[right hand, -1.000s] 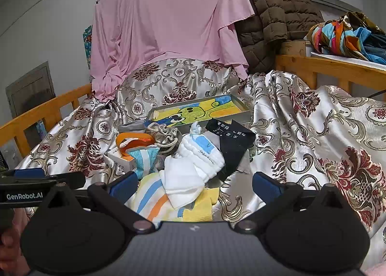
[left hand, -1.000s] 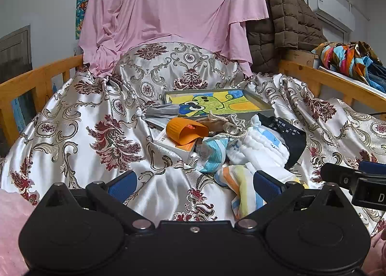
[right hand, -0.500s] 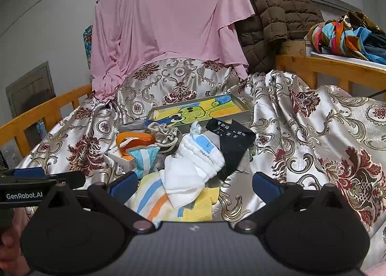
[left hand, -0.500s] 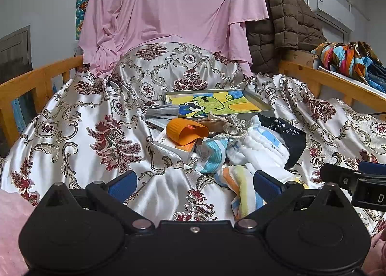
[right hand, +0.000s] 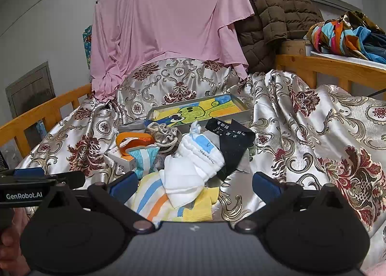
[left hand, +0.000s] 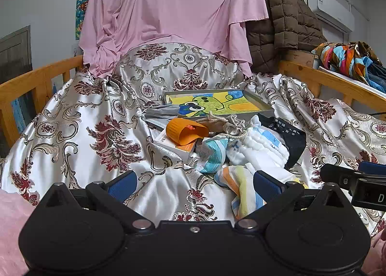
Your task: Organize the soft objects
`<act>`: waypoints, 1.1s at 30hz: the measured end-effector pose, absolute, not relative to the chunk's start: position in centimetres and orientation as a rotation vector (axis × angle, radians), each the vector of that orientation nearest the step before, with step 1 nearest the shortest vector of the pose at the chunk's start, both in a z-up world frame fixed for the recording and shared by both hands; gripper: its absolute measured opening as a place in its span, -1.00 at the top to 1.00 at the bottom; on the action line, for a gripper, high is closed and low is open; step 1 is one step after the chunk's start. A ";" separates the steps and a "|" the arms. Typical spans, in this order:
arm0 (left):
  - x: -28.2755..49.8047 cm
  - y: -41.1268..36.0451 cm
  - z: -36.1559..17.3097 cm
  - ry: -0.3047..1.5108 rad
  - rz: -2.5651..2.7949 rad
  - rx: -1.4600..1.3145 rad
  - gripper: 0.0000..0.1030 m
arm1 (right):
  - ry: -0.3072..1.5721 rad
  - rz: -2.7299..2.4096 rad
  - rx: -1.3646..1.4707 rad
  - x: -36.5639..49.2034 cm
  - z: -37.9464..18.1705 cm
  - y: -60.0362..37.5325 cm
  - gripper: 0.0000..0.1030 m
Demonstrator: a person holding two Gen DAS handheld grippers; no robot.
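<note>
A heap of small soft items lies on the floral satin bedspread: white socks with blue patches, a striped pastel sock, a black garment with white print, a teal-striped sock and a beige drawstring pouch. My left gripper is open, just short of the heap and a little left of it. In the right wrist view my right gripper is open too, its fingers either side of the heap's near edge, holding nothing.
Behind the heap lies a flat tray with a cartoon picture. An orange cup rests on a small white box. Wooden bed rails run along both sides. A pink sheet and brown jacket hang at the back.
</note>
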State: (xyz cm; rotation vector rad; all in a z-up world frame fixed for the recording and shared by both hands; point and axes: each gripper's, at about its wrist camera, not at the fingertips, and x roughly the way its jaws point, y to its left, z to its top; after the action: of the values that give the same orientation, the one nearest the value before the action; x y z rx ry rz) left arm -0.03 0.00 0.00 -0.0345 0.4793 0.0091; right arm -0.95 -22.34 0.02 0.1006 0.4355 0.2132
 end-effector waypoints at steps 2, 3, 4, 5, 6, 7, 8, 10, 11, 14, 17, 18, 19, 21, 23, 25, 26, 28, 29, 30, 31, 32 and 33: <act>0.0 0.0 0.0 0.479 0.009 -0.034 -0.99 | 0.436 0.213 0.101 -1.0 0.0 -22.3 -1.00; 0.0 0.0 0.0 0.479 0.009 -0.034 -0.99 | 0.435 0.213 0.101 -1.0 0.0 -22.3 -1.00; 0.0 0.0 0.0 0.479 0.009 -0.034 -0.99 | 0.435 0.213 0.101 -1.0 0.0 -22.3 -1.00; 0.0 0.0 0.0 0.479 0.009 -0.034 -0.99 | 0.435 0.213 0.101 -1.0 0.0 -22.3 -1.00; 0.0 0.0 0.0 0.479 0.009 -0.034 -0.99 | 0.435 0.213 0.101 -1.0 0.0 -22.3 -1.00; 0.0 0.0 0.0 0.479 0.009 -0.034 -0.99 | 0.436 0.213 0.101 -1.0 0.0 -22.3 -1.00; 0.0 0.0 0.0 0.479 0.009 -0.034 -0.99 | 0.435 0.213 0.101 -1.0 0.0 -22.3 -1.00; 0.0 0.0 0.0 0.479 0.009 -0.034 -0.99 | 0.436 0.213 0.101 -1.0 0.0 -22.3 -1.00; 0.0 0.0 0.0 0.479 0.009 -0.034 -0.99 | 0.436 0.213 0.101 -1.0 0.0 -22.3 -1.00; 0.0 0.0 0.0 0.479 0.009 -0.034 -0.99 | 0.436 0.213 0.101 -1.0 0.0 -22.3 -1.00; 0.0 0.0 0.0 0.479 0.009 -0.034 -0.99 | 0.436 0.213 0.101 -1.0 0.0 -22.3 -1.00; 0.0 0.0 0.0 0.479 0.009 -0.034 -0.99 | 0.436 0.213 0.101 -1.0 0.0 -22.3 -1.00; 0.0 0.0 0.0 0.479 0.009 -0.034 -0.99 | 0.435 0.213 0.101 -1.0 0.0 -22.3 -1.00; 0.0 0.0 0.0 0.478 0.009 -0.034 -0.99 | 0.435 0.213 0.101 -1.0 0.0 -22.3 -1.00; 0.0 0.0 0.0 0.478 0.009 -0.034 -0.99 | 0.436 0.213 0.101 -1.0 0.0 -22.3 -1.00; 0.0 0.0 0.0 0.479 0.009 -0.034 -0.99 | 0.436 0.213 0.101 -1.0 0.0 -22.3 -1.00; 0.0 0.0 0.0 0.479 0.009 -0.034 -0.99 | 0.435 0.213 0.102 -1.0 0.1 -22.3 -1.00; 0.0 0.0 0.0 0.479 0.009 -0.034 -0.99 | 0.436 0.214 0.101 -1.0 0.1 -22.3 -1.00; 0.0 0.0 0.0 0.480 0.010 -0.033 -0.99 | 0.435 0.214 0.101 -1.0 0.1 -22.3 -1.00; 0.0 0.0 0.0 0.482 0.011 -0.033 -0.99 | 0.435 0.213 0.101 -1.0 0.1 -22.3 -1.00; 0.1 0.0 0.0 0.485 0.012 -0.033 -0.99 | 0.436 0.213 0.101 -1.0 0.1 -22.3 -1.00; 0.2 0.0 0.0 0.489 0.011 -0.033 -0.99 | 0.438 0.213 0.102 -0.9 0.1 -22.3 -1.00; 0.4 0.0 0.0 0.494 0.009 -0.034 -0.99 | 0.442 0.216 0.105 -0.8 0.0 -22.4 -1.00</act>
State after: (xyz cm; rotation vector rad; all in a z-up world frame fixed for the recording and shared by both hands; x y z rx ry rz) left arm 0.36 0.00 0.02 -0.0337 0.4938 0.0086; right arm -0.84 -22.40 0.05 0.1045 0.4417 0.2157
